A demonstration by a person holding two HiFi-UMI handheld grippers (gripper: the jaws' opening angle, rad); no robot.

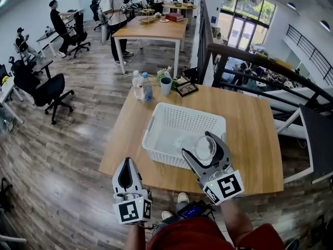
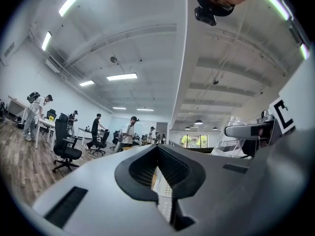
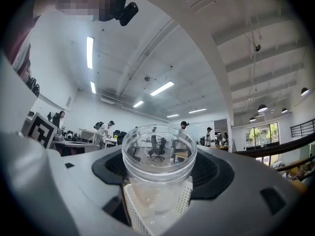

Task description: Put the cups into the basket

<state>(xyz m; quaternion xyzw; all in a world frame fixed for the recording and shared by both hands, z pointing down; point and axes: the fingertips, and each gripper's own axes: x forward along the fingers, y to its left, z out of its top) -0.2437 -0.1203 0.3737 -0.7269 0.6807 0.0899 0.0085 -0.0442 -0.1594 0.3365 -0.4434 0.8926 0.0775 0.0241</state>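
Fingers [image 3: 216,173] of your right gripper [image 1: 201,146] clamp a clear cup [image 1: 204,149], seemingly partly inside the white basket [image 1: 183,111], toward the bench [image 1: 250,119] near edge. Your left gripper [image 1: 125,175] is closed on nothing, off that edge.

Cup [image 1: 204,149] over basket [image 1: 179,116], bottles [image 1: 142,86] behind-L

Basket [image 1: 187,110] top open, left side free from above. Near-right corner taken: right gripper [image 1: 196,142] clamps clear cup [image 1: 204,149] there. Table [image 1: 250,134] right of basket bare. Bottles [image 1: 141,86], teal cup [image 1: 166,85], frame [image 1: 186,89] crowd far edge.
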